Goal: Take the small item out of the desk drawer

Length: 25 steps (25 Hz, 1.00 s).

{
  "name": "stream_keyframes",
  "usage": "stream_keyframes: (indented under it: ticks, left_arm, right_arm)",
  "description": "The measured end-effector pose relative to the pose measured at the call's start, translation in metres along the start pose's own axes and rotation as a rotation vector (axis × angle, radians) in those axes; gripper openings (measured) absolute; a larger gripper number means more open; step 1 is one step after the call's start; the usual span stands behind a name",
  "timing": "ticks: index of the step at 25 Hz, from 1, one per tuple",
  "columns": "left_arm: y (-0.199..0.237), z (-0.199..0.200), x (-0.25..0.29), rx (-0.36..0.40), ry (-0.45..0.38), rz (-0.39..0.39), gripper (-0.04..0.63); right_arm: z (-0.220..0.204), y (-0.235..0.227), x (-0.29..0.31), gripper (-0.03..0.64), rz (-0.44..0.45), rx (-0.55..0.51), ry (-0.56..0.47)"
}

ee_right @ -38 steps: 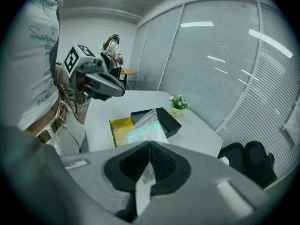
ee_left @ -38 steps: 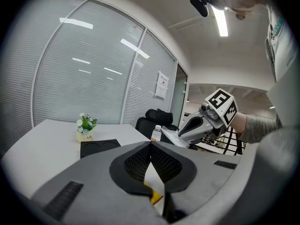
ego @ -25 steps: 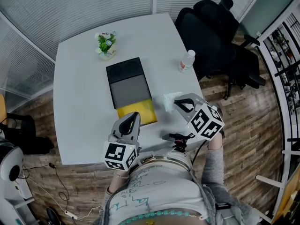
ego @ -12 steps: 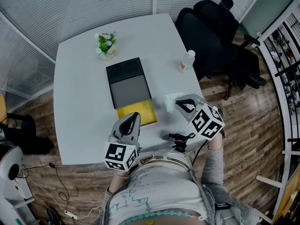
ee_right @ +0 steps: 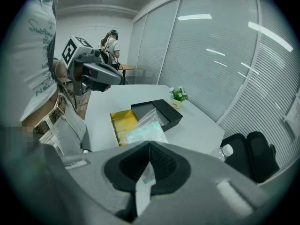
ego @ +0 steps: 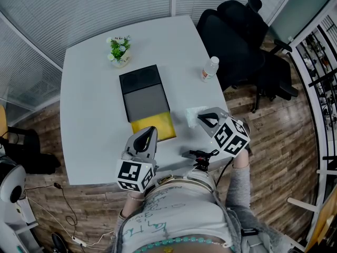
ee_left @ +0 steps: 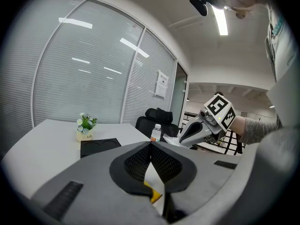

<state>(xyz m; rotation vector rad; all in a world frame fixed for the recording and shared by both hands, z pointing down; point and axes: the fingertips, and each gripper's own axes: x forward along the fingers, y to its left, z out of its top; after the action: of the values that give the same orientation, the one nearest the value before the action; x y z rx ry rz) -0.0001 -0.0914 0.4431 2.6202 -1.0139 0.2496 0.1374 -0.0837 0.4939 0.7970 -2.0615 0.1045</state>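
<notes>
A black drawer unit [ego: 142, 91] lies on the white table [ego: 89, 120] with its yellow drawer [ego: 154, 125] pulled out toward me. My right gripper [ego: 204, 118] hangs just right of the drawer, over the table's right edge, shut on a small clear plastic bag [ego: 192, 113]. In the right gripper view the bag [ee_right: 143, 128] sticks out past the closed jaws [ee_right: 149, 148], above the open drawer [ee_right: 121, 121]. My left gripper [ego: 149, 133] hovers at the drawer's near end; its pads [ee_left: 140, 161] meet with nothing between them.
A small potted plant [ego: 119, 50] stands at the table's far side and a water bottle [ego: 209, 68] near its right edge. A black office chair [ego: 239, 36] sits beyond the right corner. Window blinds [ego: 105, 4] run behind the table.
The right gripper with the bag has drifted very slightly toward me. The left gripper, the drawer and the rest stand as before.
</notes>
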Motion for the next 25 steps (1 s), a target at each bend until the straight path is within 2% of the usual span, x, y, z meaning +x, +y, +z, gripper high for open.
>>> stream_keyframes:
  ticks: [13, 25]
  left_arm:
    - [0.001, -0.005, 0.0, -0.008, 0.016, -0.001, -0.002]
    - [0.002, -0.009, 0.002, -0.013, 0.024, 0.001, -0.002]
  right_arm:
    - [-0.016, 0.006, 0.015, 0.003, 0.03, 0.009, 0.046]
    - [-0.05, 0.014, 0.058, 0.003, 0.095, 0.03, 0.102]
